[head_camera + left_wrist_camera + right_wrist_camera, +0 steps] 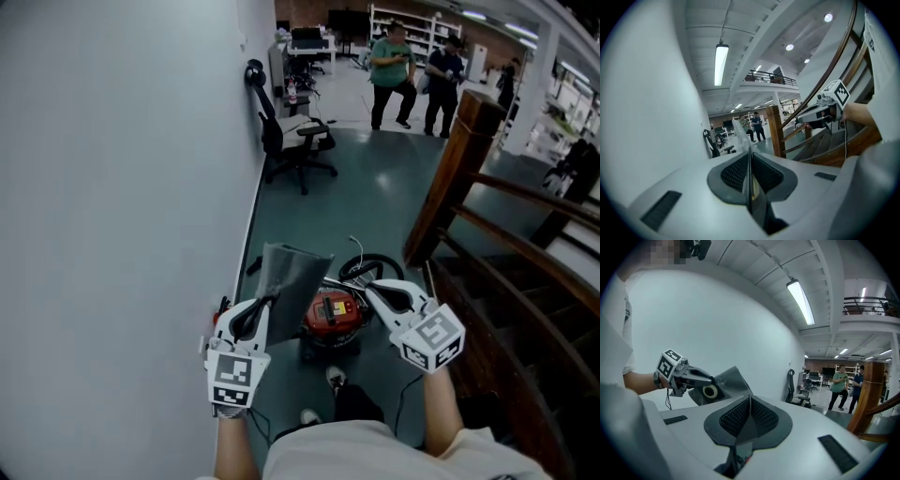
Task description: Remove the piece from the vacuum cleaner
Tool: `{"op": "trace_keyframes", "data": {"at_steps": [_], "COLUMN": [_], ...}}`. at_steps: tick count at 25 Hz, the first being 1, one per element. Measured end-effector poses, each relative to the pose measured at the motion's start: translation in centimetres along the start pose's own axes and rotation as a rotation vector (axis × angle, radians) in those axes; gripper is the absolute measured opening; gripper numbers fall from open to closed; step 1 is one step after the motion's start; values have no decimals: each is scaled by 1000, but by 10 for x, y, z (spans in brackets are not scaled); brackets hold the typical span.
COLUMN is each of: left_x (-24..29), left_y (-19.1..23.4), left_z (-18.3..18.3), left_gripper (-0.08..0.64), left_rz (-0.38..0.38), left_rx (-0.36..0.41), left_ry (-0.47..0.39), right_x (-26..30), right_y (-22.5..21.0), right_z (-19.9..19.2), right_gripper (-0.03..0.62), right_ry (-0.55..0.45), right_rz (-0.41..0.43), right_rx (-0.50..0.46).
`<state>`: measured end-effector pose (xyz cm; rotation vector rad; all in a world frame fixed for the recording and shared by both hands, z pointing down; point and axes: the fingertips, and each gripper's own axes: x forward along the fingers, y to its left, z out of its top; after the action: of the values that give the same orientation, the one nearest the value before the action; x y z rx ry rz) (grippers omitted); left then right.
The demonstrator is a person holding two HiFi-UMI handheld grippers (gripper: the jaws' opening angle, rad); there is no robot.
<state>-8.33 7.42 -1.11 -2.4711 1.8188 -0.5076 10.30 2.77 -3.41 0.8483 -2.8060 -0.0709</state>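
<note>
White short-sleeved shirt (pixel 375 455) is worn, w/ dark trousers (pixel 356 405) & light shoes (pixel 335 378). Left gripper (pixel 270 302) & right gripper (pixel 364 287) are shelled in white plastic. Jaws are lined w/ black ribbed pads (pixel 736 171). Each is capped by a cube (pixel 433 339) of b/w square markers. A thin black cable (pixel 845 140) is seen hanging under the right one.

"Bright enough in here?"
"Evenly so. A ceiling tube (pixel 721 63) and round spots (pixel 828 18) light it from overhead, and shadows on the floor (pixel 375 206) are faint."
"Sharp?"
"Both tool views bow inside dark rims. The left tool (pixel 750 152) is soft up close."
</note>
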Motion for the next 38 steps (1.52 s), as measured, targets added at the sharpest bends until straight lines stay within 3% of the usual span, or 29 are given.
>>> {"op": "trace_keyframes", "data": {"at_steps": [14, 38], "left_x": [-24, -24], "left_y": [-2, -4], "left_z": [47, 38], "left_gripper": [34, 34], "left_rz": [1, -9], "left_rx": [50, 38], "left_ry": [-99, -85], "right_x": [-13, -9], "right_y": [12, 13], "right_z": [32, 20], "right_gripper": [28, 28], "right_ry": [-13, 27], "right_rz": [-5, -9], "right_rx": [-62, -64]}}
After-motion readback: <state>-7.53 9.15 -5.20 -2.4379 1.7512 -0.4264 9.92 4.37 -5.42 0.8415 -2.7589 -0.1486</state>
